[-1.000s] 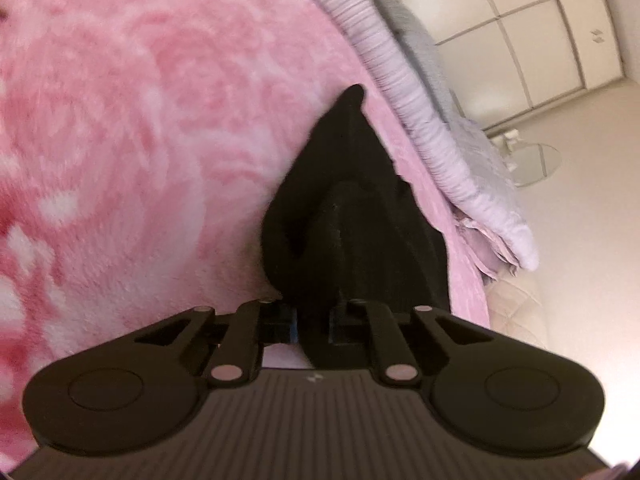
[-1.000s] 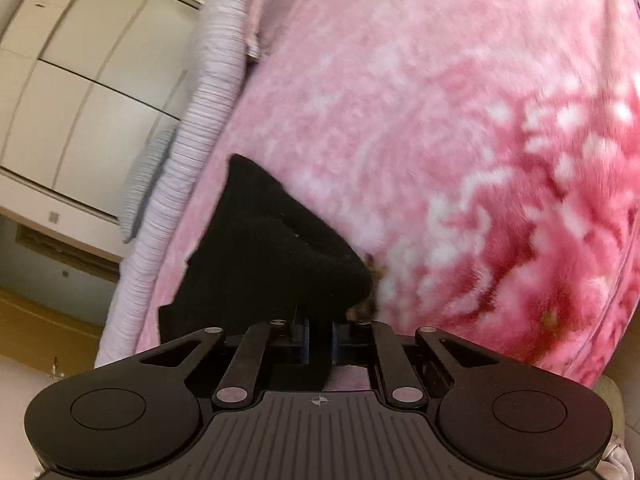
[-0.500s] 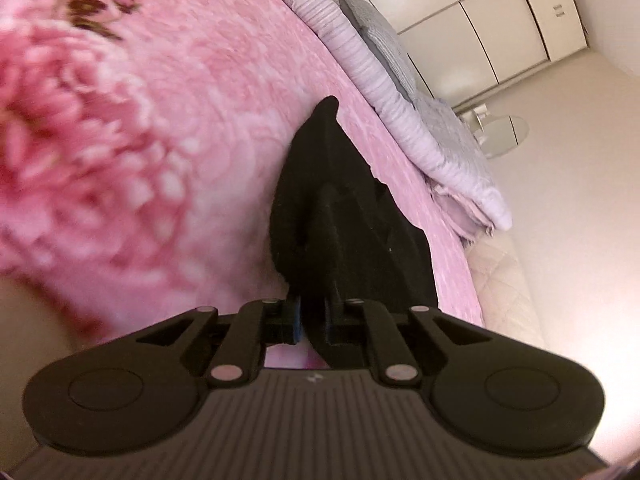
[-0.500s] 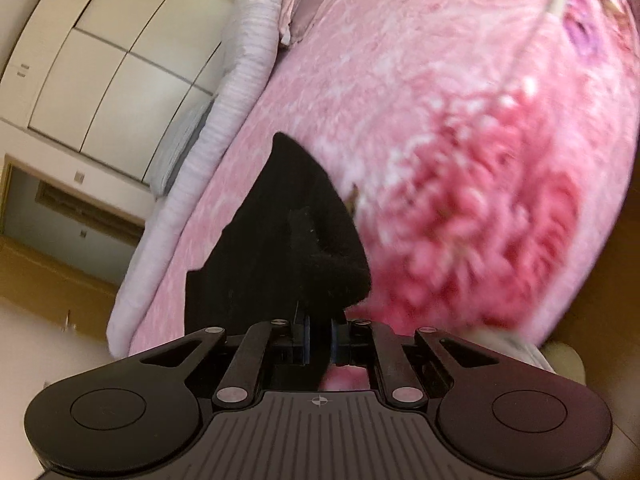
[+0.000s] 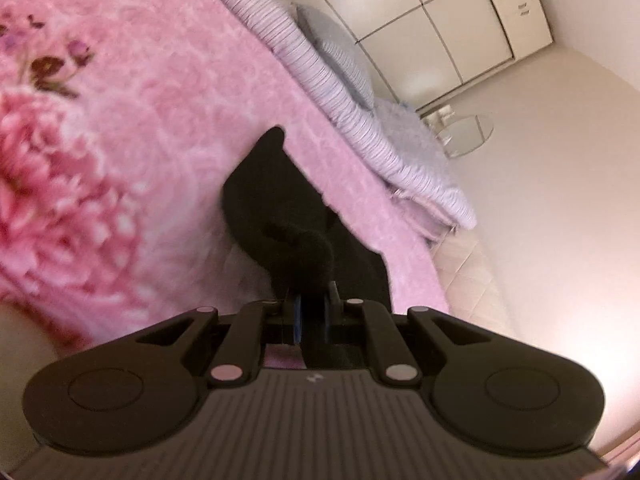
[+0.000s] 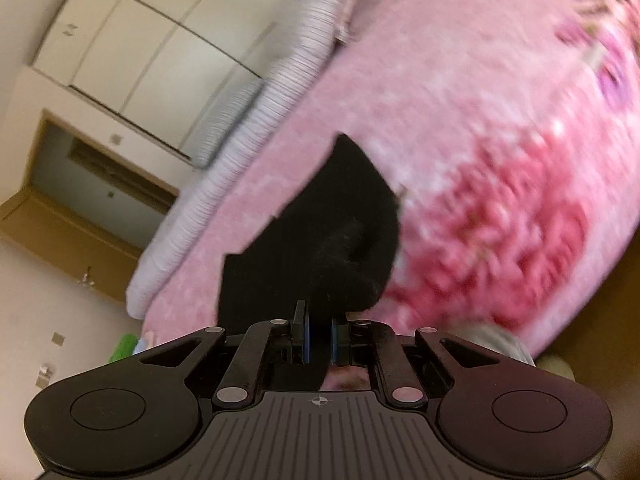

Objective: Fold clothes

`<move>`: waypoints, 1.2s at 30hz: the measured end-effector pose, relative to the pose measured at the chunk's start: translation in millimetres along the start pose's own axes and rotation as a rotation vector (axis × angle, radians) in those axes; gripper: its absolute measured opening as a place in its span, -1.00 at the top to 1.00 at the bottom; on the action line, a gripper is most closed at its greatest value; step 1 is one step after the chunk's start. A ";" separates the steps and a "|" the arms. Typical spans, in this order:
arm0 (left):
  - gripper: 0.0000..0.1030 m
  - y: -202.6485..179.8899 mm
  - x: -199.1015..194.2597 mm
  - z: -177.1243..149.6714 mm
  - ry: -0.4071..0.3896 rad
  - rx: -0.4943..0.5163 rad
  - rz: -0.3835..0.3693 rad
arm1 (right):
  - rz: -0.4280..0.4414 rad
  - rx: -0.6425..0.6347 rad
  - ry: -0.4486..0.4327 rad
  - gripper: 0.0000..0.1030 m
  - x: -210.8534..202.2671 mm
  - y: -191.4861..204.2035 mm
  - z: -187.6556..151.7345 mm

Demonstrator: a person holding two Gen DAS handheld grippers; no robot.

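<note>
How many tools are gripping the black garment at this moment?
2. The left tool pinches one edge of the black garment; the right tool pinches another edge.

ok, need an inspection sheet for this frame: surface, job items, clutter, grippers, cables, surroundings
Surface: pink floral blanket over a bed.
Job's things: one black garment, bunched, lying on the blanket and pinched at two spots.
Clutter: striped lilac bedding and a grey pillow along the far edge.
Grippers: left gripper shut on the garment; right gripper shut on the garment.
Cables: nothing seen.
Surroundings: white wardrobe doors, round glass table, tiled floor, doorway in the right wrist view.
</note>
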State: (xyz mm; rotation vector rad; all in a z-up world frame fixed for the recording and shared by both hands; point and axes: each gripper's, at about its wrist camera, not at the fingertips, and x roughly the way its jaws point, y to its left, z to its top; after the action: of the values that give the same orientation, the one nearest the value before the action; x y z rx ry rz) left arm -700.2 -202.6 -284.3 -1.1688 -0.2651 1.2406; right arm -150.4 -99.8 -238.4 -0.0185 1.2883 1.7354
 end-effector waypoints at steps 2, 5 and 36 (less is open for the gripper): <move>0.87 -5.2 7.8 12.2 -0.012 -0.006 -0.020 | 0.013 -0.009 -0.010 0.84 4.1 8.5 13.3; 0.87 -15.6 25.9 35.0 -0.026 0.005 -0.049 | 0.048 -0.023 -0.027 0.84 17.0 20.1 38.0; 0.46 -25.0 228.8 157.0 -0.027 0.121 0.060 | -0.044 -0.090 -0.116 0.31 211.5 28.0 182.8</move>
State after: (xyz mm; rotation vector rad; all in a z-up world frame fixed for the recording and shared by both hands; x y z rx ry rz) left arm -711.5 75.8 -288.6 -1.0628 -0.1730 1.3076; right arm -198.4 177.0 -243.0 0.0021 1.1170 1.7297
